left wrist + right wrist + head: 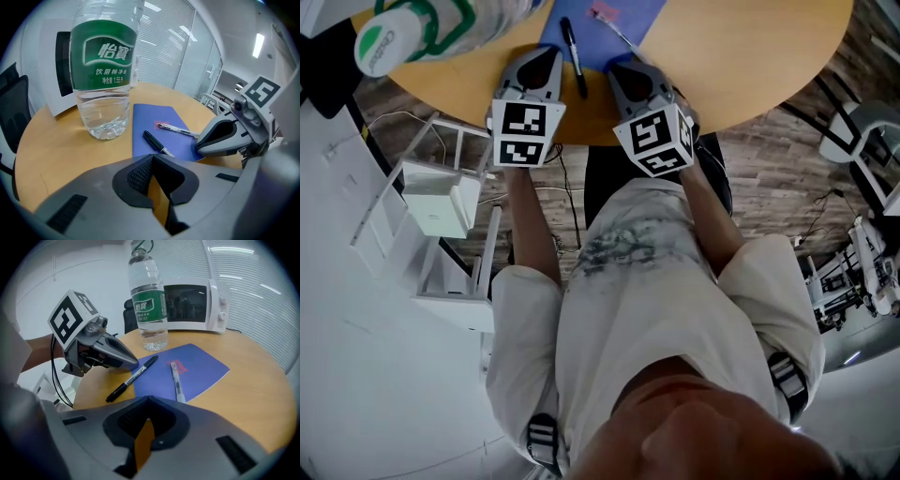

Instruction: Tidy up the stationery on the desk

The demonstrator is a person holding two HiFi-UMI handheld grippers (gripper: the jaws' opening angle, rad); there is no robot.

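Wooden surface [750,66] bears marker [574,54] and pen [614,26] on a notebook [592,39], with left claw [549,54] and right claw [621,67] closed and empty, seemingly poised to pick.

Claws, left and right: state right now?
Left claw: closed, holding nothing.
Right claw: closed, holding nothing.

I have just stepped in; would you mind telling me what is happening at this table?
A person at the round wooden table holds the left tongs and the right tongs side by side near its edge. Both are shut and empty. Just ahead of them lies a blue notebook with a clear pen on it and a black marker lying across its edge. A water bottle stands beyond. No tidying has begun yet.
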